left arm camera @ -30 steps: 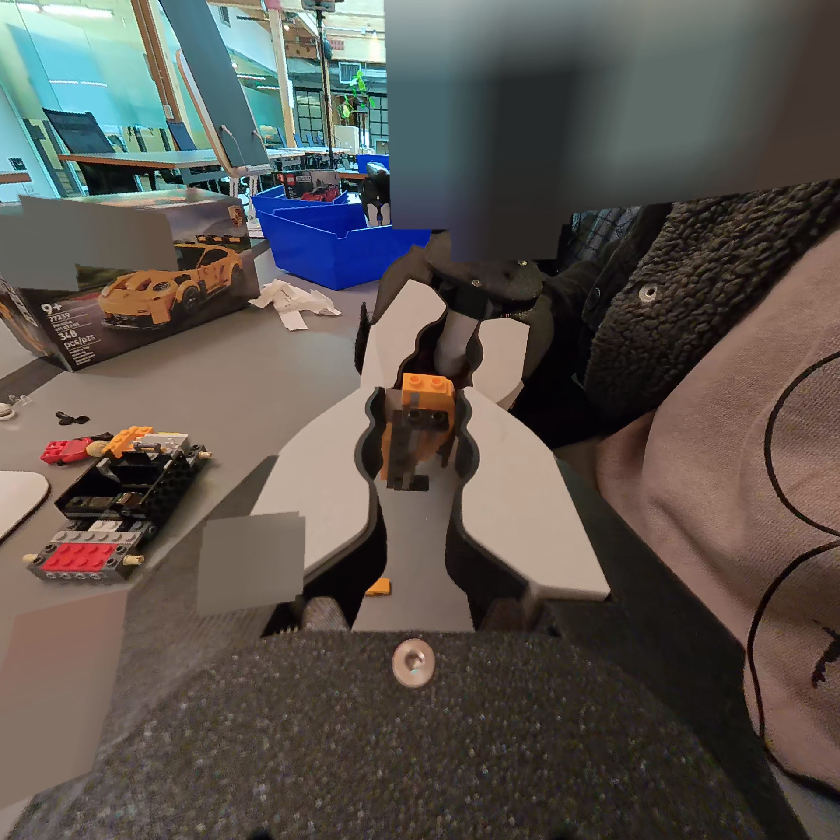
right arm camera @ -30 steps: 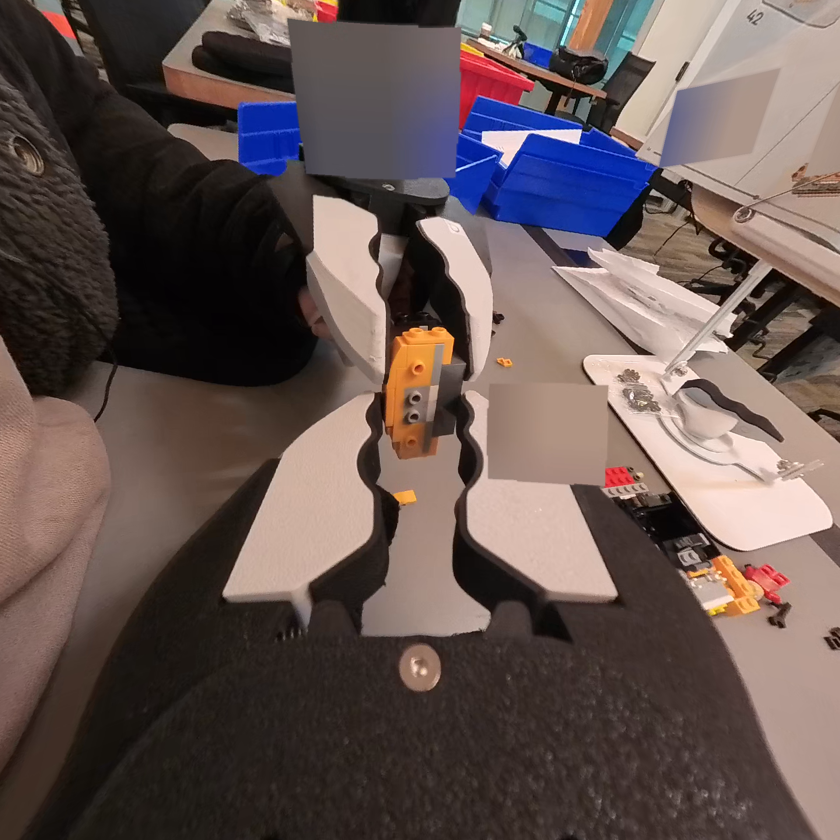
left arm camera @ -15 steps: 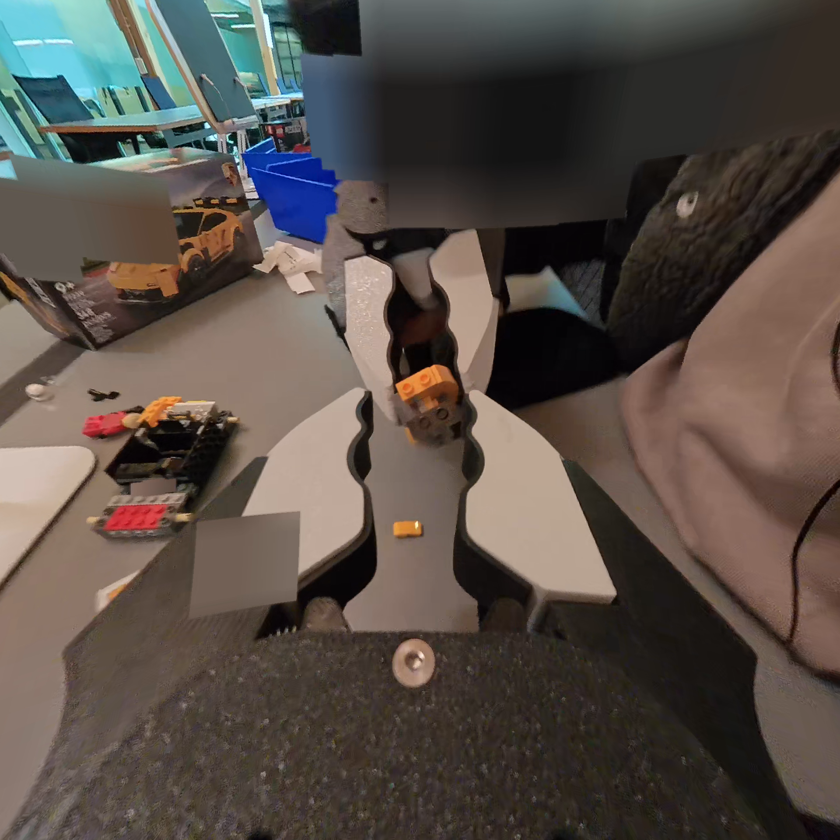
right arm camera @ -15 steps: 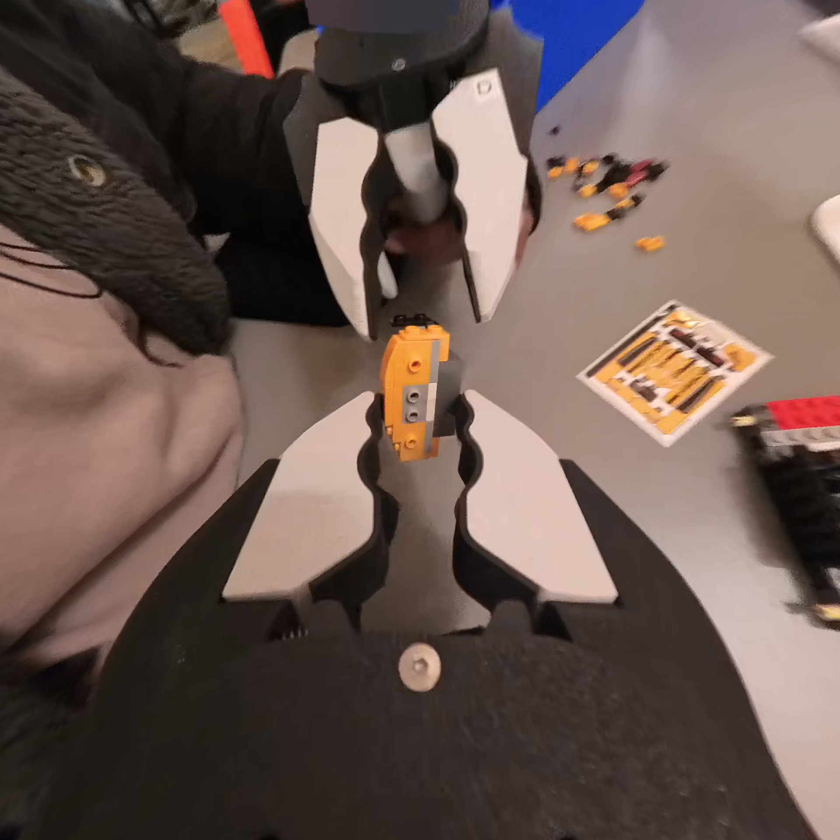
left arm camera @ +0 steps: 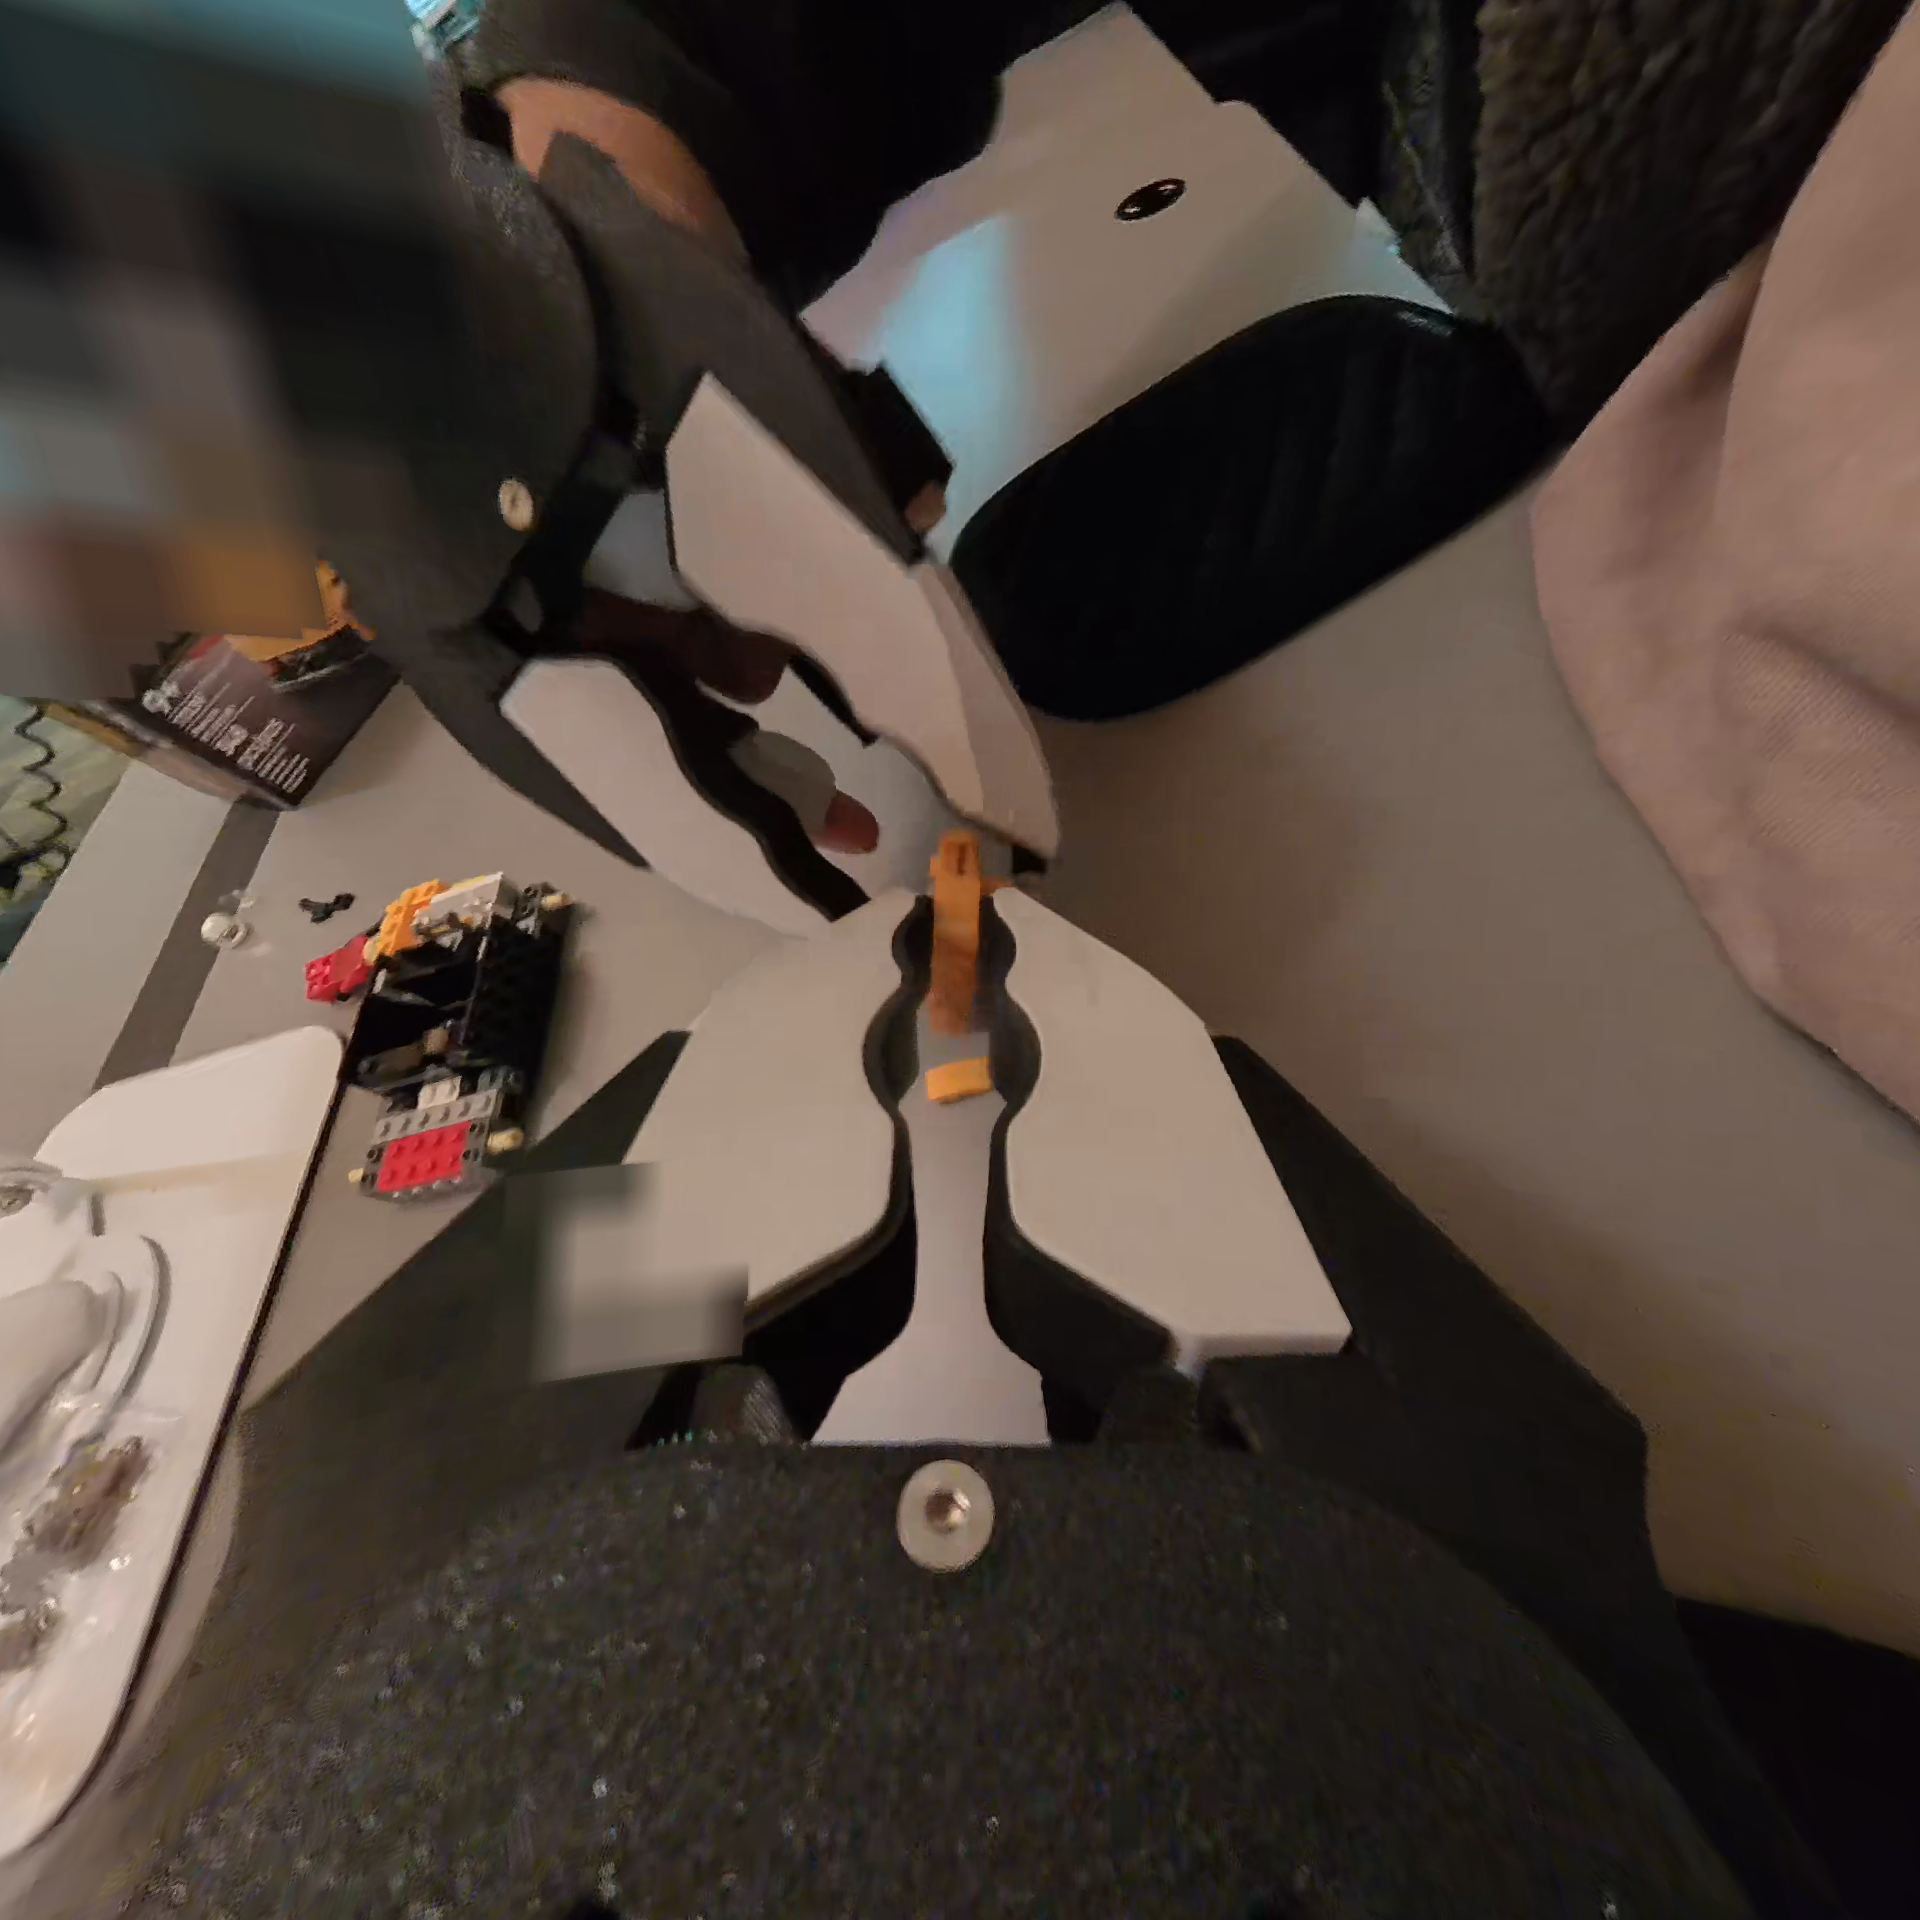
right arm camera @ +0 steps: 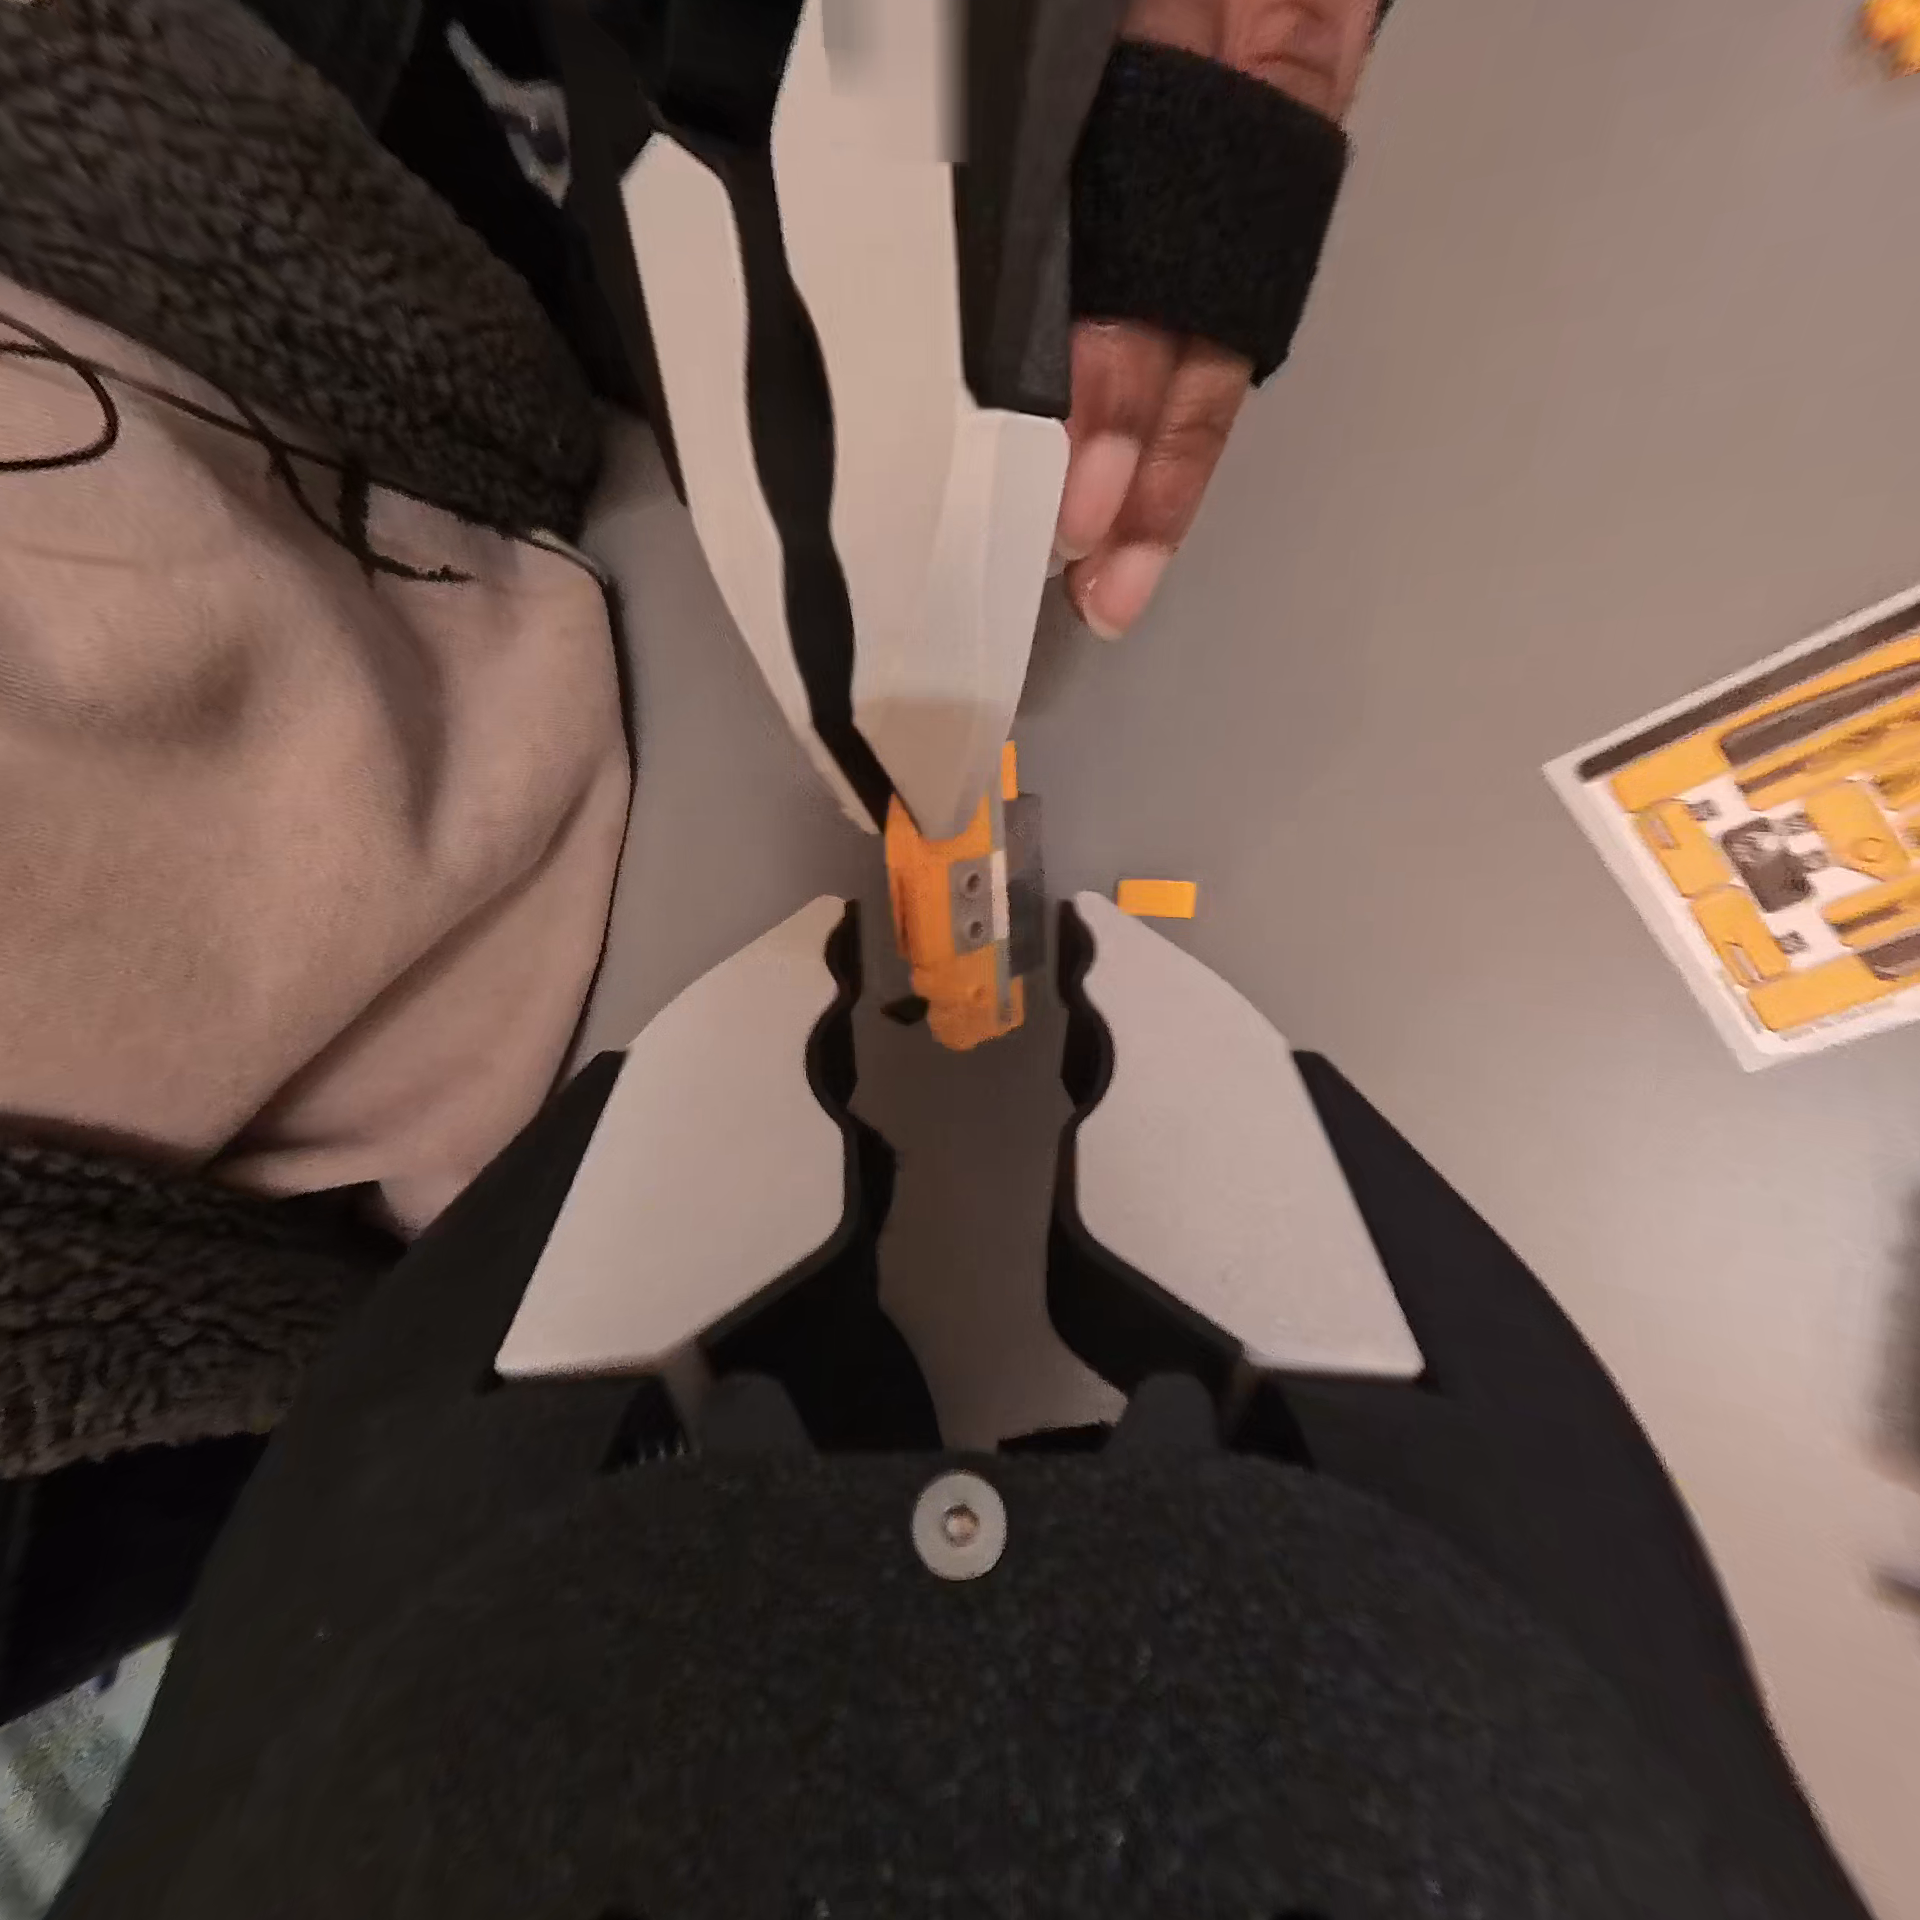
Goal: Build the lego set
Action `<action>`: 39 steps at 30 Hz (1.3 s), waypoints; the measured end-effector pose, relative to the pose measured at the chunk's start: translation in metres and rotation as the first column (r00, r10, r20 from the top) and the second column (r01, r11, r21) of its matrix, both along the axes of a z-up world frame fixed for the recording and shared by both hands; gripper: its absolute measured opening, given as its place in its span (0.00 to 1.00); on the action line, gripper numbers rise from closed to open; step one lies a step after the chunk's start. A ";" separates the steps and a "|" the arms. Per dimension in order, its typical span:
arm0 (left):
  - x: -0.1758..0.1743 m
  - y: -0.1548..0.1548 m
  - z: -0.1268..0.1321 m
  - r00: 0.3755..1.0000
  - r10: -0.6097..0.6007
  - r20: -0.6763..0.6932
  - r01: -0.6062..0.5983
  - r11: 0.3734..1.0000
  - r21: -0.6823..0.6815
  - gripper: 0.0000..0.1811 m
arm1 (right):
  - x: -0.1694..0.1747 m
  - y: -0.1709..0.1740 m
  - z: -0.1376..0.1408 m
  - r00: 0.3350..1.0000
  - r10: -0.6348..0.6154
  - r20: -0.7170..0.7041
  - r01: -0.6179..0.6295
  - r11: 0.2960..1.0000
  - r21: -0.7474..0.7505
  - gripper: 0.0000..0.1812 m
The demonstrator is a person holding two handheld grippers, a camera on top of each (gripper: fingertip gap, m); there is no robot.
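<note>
We see one grey table (right arm camera: pixel 1455 520) under everything, matte and bare in wide patches; of the room almost nothing shows, only a person's pale top and dark fleece close on one side.

There are two tools, tip to tip. The left tool (left arm camera: pixel 951 914) has its fingers drawn in to a narrow gap, clamped on the one orange sub-assembly (left arm camera: pixel 954 966). The right tool (right arm camera: pixel 961 914) stands with its fingers well apart; the sub-assembly (right arm camera: pixel 961 925) sits between its tips without either finger pressing it, as far as we can tell. One hand (right arm camera: pixel 1143 447) lies alongside the left tool, two fingertips showing.

To the left of the left tool lies one white tray (left arm camera: pixel 187 1122); beyond it, farther out, one dark box (left arm camera: pixel 239 727). Right of the right tool lies one sticker sheet (right arm camera: pixel 1766 831), printed yellow and black. Between the tray and the left tool's left finger stands one black chassis (left arm camera: pixel 457 1039), with red plates at its near end.

The sub-assembly's long axis runs along the fingers of both tools, one end towards each; from the left tool we see it edge-on and thin; its grey parts face the right tool's right finger.

One loose orange tile (right arm camera: pixel 1155 898) lies flat on the table just off the right tool's right fingertip; from the left tool it (left arm camera: pixel 956 1081) shows between the fingers, below the sub-assembly.
</note>
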State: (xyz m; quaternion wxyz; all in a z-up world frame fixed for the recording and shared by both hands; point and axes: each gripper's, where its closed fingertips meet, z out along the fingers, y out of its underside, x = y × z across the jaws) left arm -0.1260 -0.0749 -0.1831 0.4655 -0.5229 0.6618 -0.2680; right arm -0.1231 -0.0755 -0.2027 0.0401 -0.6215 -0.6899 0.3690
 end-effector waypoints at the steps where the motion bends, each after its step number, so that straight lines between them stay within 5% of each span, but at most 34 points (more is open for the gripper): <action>1: -0.003 0.005 0.000 1.000 0.026 0.016 -0.025 0.999 -0.029 0.04 | 0.000 0.005 0.006 0.999 -0.022 -0.027 0.022 1.000 0.003 0.24; 5: -0.020 0.019 -0.010 0.991 0.123 0.045 -0.103 0.943 -0.316 0.04 | 0.010 0.028 0.025 0.979 -0.111 -0.169 0.134 0.983 0.126 0.27; 9: -0.033 0.026 -0.024 0.986 0.168 -0.008 -0.150 0.855 -0.496 0.04 | 0.020 0.033 -0.003 0.975 -0.146 -0.167 0.191 0.935 0.300 0.21; 21: -0.069 0.040 -0.033 0.975 0.218 -0.047 -0.211 0.832 -0.513 0.04 | -0.010 0.030 -0.049 0.989 -0.150 -0.013 0.141 0.892 0.430 0.12; 32: -0.056 0.031 -0.050 0.973 0.185 -0.139 -0.227 0.877 -0.423 0.05 | -0.011 0.017 -0.046 0.851 -0.523 0.059 0.473 0.809 0.350 0.18; 39: -0.063 0.032 -0.039 0.975 0.196 -0.101 -0.221 0.872 -0.437 0.09 | -0.016 0.020 -0.051 0.717 -0.697 -0.012 0.659 0.671 0.340 0.16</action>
